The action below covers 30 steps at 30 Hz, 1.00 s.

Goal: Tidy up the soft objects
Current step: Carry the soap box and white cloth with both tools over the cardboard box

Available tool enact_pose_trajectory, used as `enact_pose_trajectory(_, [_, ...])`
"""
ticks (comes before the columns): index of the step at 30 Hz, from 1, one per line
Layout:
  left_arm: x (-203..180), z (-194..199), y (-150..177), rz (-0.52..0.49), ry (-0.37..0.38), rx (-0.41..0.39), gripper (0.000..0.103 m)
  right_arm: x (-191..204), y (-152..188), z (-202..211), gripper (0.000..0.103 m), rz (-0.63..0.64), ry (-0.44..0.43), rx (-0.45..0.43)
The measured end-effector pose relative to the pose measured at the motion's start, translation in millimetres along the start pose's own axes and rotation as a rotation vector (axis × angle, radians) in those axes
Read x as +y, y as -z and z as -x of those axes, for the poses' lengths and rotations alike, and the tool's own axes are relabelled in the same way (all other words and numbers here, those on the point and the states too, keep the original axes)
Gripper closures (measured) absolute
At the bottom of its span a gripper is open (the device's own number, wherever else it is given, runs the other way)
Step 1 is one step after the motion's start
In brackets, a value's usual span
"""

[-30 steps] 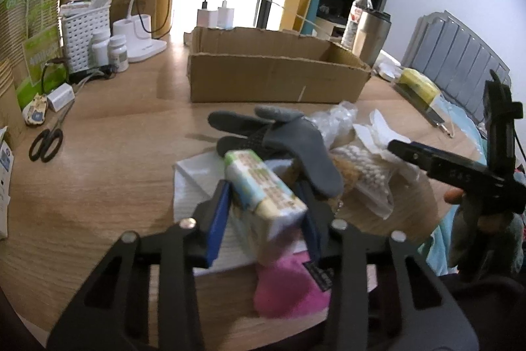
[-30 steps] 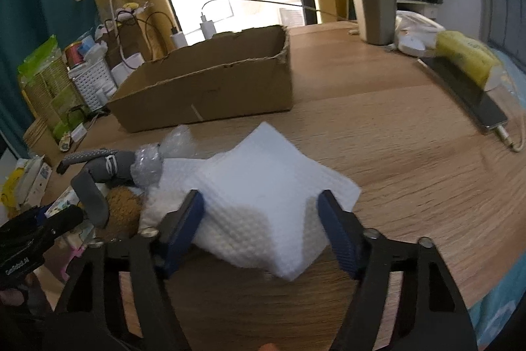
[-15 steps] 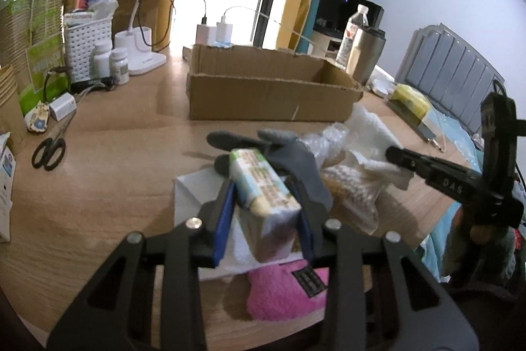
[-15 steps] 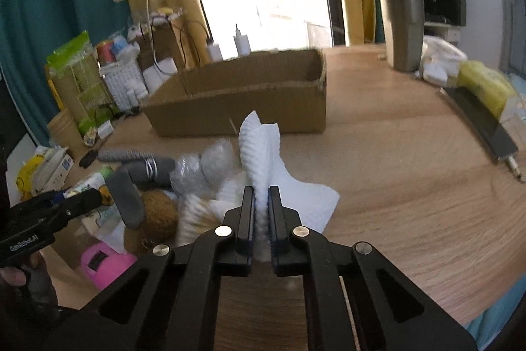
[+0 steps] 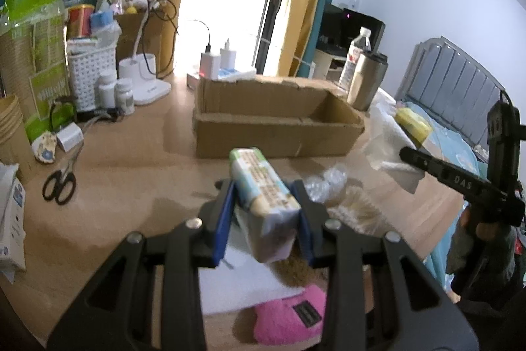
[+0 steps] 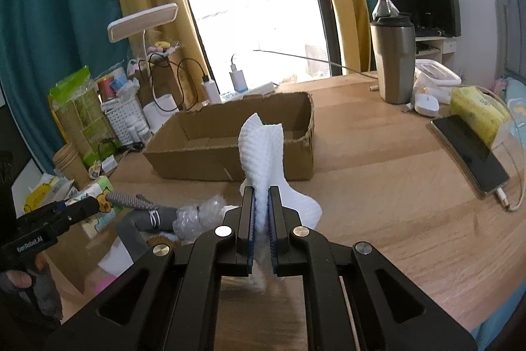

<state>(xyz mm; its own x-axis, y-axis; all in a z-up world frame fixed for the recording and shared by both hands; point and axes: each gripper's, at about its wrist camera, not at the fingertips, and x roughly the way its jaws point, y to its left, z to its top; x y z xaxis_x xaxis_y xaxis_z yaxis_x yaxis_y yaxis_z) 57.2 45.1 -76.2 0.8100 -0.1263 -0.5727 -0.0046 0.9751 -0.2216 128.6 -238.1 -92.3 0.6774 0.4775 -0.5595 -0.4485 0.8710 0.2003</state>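
The wooden surface [image 6: 378,160] carried an open brown cardboard box [image 6: 230,150], probably the destination. A green-printed tissue pack [image 5: 263,196] was clamped in the left tongs [image 5: 266,219]; a white quilted cloth [image 6: 263,153] was pinched, raised clear, in the right tongs [image 6: 262,219].

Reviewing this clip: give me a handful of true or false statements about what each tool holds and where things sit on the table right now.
1. The left tool grips a tissue pack. True.
2. The right tool stands open with nothing in it. False: it is shut on a white cloth.
3. The cardboard box already holds soft things. False: the inside that shows is bare.
4. A pair of scissors lies on the table. True.
5. The pink item is inside the box. False: it lies on the table near the left tool.
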Motion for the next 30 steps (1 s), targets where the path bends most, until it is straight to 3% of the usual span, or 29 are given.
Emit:
enact_pose_trajectory(11, [-2, -5, -33, 0.013, -0.015, -0.039, 0.067, -8, -26, -6, 0.095, 0.003, -0.027, -0.025])
enact_pose_trajectory(30, [-36, -48, -81, -0.028, 0.05, -0.07, 0.067, -18, -69, -20, 0.095, 0.055, -0.079, -0.07])
